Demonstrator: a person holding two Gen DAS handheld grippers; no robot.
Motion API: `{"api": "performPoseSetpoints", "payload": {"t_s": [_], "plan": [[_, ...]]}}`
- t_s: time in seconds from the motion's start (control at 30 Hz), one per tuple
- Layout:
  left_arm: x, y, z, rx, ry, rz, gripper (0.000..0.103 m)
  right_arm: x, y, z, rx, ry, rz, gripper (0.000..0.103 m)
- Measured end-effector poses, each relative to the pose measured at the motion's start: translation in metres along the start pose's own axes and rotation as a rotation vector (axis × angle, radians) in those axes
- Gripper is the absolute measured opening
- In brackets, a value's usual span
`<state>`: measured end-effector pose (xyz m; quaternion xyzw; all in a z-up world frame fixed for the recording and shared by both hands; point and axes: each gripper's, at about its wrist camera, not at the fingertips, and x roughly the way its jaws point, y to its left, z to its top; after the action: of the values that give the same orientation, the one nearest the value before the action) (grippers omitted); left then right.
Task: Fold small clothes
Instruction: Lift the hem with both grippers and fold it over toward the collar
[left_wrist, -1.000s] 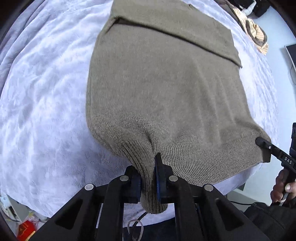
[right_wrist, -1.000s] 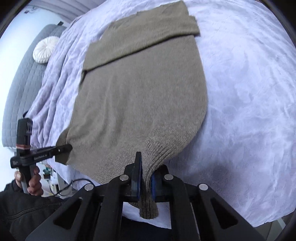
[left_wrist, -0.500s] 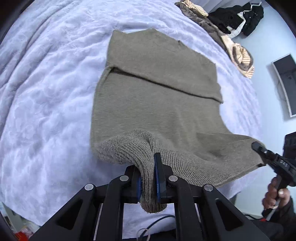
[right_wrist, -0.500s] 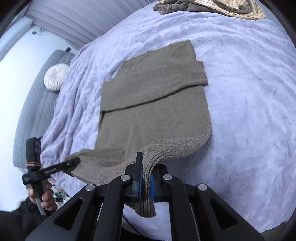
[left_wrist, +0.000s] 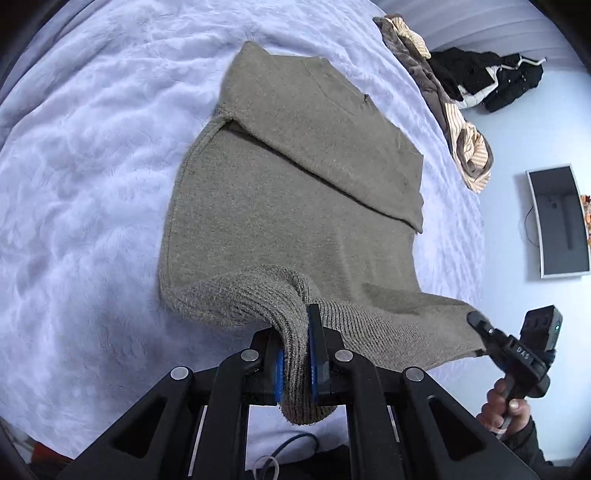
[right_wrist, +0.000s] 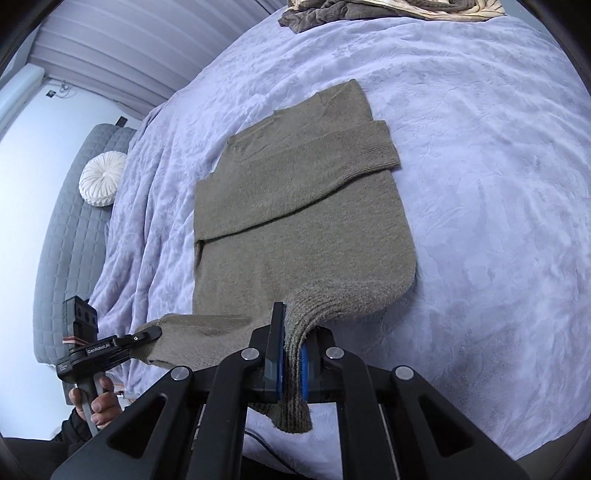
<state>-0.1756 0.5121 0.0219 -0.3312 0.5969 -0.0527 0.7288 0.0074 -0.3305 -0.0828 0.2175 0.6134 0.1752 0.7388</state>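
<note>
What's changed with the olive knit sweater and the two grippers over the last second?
Both grippers lifted the ribbed bottom hem of the olive knit sweater off the pale lavender bedspread, so the hem now hangs in the air and curls toward the folded sleeves. Unchanged: the left gripper and right gripper stay clamped on the hem corners, and the sleeves stay folded across the chest.

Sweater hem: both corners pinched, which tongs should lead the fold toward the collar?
Neither clearly. The left tongs and the right tongs are each shut on a ribbed hem corner of the sweater, both raised off the blanket. Probably move together; leading with one would likely skew the fold.
</note>
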Motion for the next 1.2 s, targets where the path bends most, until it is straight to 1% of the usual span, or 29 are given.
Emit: {"api": "performPoseSetpoints", "payload": {"t_s": [0.03, 0.1, 0.17, 0.27, 0.33, 0.43, 0.47, 0.57, 0.63, 0.77, 0.9, 0.97, 1.17, 1.2], "plan": [[0.002, -0.001, 0.000, 0.001, 0.004, -0.009, 0.011, 0.001, 0.002, 0.002, 0.001, -0.001, -0.004, 0.007], [0.000, -0.001, 0.001, -0.019, -0.005, -0.056, 0.011, 0.001, 0.003, 0.007, 0.009, -0.009, -0.009, 0.007], [-0.001, 0.008, 0.005, -0.076, -0.016, -0.112, 0.011, 0.001, 0.003, 0.011, 0.033, -0.023, -0.009, 0.007], [0.005, 0.026, 0.011, -0.162, -0.010, -0.168, 0.011, 0.003, 0.005, 0.017, 0.057, -0.032, -0.014, 0.007], [0.006, 0.029, 0.013, -0.162, -0.005, -0.178, 0.011, 0.005, 0.009, 0.020, 0.052, -0.031, -0.024, 0.007], [0.010, 0.020, 0.014, -0.146, -0.015, -0.202, 0.011, 0.007, 0.015, 0.024, 0.061, -0.040, -0.047, 0.007], [0.010, 0.017, 0.016, -0.132, -0.013, -0.199, 0.011, 0.008, 0.015, 0.025, 0.070, -0.043, -0.057, 0.007], [0.009, -0.001, 0.024, -0.037, -0.012, -0.117, 0.011, 0.009, 0.017, 0.027, 0.088, -0.047, -0.085, 0.007], [0.011, -0.008, 0.029, -0.029, -0.016, -0.127, 0.011, 0.007, 0.020, 0.028, 0.088, -0.054, -0.104, 0.007], [0.007, -0.006, 0.052, -0.071, -0.013, -0.170, 0.011, 0.003, 0.025, 0.037, 0.098, -0.079, -0.121, 0.007], [0.006, -0.009, 0.063, -0.068, -0.012, -0.191, 0.011, -0.001, 0.023, 0.049, 0.117, -0.104, -0.124, 0.006], [0.008, -0.009, 0.064, -0.079, -0.012, -0.190, 0.011, 0.000, 0.021, 0.054, 0.125, -0.108, -0.131, 0.006], [0.010, 0.003, 0.058, -0.177, -0.018, -0.248, 0.011, 0.003, 0.009, 0.060, 0.152, -0.097, -0.117, 0.006], [0.012, 0.004, 0.058, -0.191, -0.014, -0.240, 0.011, 0.005, 0.008, 0.060, 0.150, -0.093, -0.115, 0.006]]}}
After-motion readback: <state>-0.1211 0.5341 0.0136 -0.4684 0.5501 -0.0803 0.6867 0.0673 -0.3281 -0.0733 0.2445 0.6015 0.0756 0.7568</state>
